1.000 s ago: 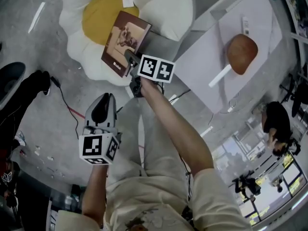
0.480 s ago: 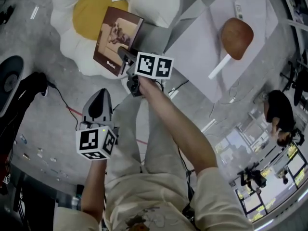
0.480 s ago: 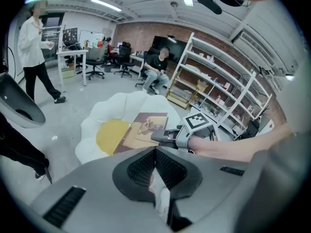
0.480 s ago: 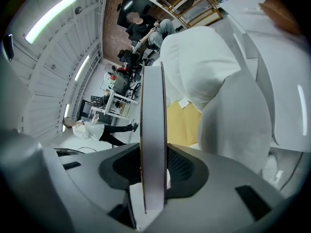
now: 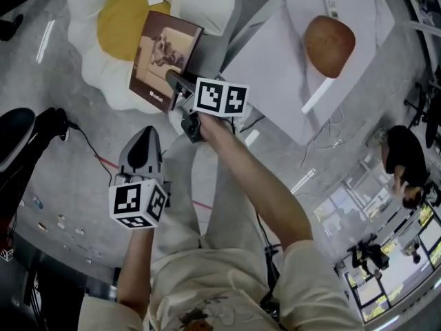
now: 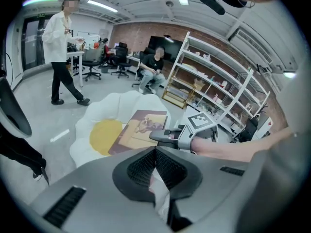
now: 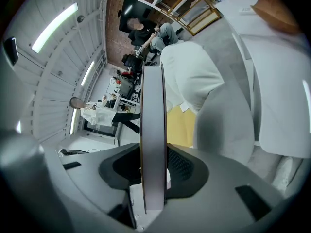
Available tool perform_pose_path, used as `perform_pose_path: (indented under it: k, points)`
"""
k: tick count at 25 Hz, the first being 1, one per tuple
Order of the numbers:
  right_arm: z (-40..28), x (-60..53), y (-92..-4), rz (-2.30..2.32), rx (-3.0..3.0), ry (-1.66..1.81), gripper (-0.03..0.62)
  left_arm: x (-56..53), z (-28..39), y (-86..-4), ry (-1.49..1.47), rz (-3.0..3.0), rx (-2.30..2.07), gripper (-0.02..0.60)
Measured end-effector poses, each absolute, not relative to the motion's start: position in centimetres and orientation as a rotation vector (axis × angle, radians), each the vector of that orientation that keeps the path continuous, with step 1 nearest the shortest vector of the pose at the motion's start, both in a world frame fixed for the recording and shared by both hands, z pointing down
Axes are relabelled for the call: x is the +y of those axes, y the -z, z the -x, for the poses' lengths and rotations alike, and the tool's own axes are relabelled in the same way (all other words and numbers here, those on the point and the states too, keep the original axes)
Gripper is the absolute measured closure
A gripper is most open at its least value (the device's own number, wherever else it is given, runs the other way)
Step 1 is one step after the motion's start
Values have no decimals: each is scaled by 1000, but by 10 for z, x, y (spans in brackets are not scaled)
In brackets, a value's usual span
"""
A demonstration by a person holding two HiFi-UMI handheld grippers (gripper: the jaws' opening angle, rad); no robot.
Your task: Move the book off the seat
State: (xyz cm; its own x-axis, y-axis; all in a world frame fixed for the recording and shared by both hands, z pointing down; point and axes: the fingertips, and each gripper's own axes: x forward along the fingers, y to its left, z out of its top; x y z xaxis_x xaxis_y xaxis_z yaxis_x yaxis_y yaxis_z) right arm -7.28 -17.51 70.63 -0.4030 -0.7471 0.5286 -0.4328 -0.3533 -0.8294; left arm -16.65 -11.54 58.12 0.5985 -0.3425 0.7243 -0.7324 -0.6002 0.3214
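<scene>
Lifting the book away is the step in hand, as I judge it. From the head view, my right gripper (image 5: 173,83) is clamped on the near edge of the book (image 5: 162,54). The book lies over the flower-shaped seat (image 5: 103,81), across its yellow middle and one white petal. I cannot tell whether its far edge rests on the cushion. My left gripper (image 5: 143,143) hangs well apart from it, nearer my body and above the floor (image 5: 62,178). A white table (image 5: 275,67) stands just beside the seat, to the right.

In the left gripper view, my left gripper (image 6: 155,160) has its pads pressed together with nothing held between them. Beyond them the book (image 6: 138,132) shows tilted above the seat (image 6: 92,118), with the right gripper (image 6: 164,137) at its near edge.

In the right gripper view, the book (image 7: 153,106) runs edge-on straight between the pads of my right gripper (image 7: 154,171), and both pads bear on its covers. The seat (image 7: 189,76) lies behind it.

Next I would need to keep that pinch firm and carry the book sideways, clear of the petals. It should go down flat on the floor or the table before I let go. Held by one edge, it may sag or swing.
</scene>
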Motion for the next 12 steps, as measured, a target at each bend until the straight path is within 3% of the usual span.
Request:
perform_pose_path:
  k: [12]
  points:
    - [-14,-122,-704,1571,1537,1743,444,-71,82,-585,-916,-2288,-724,570]
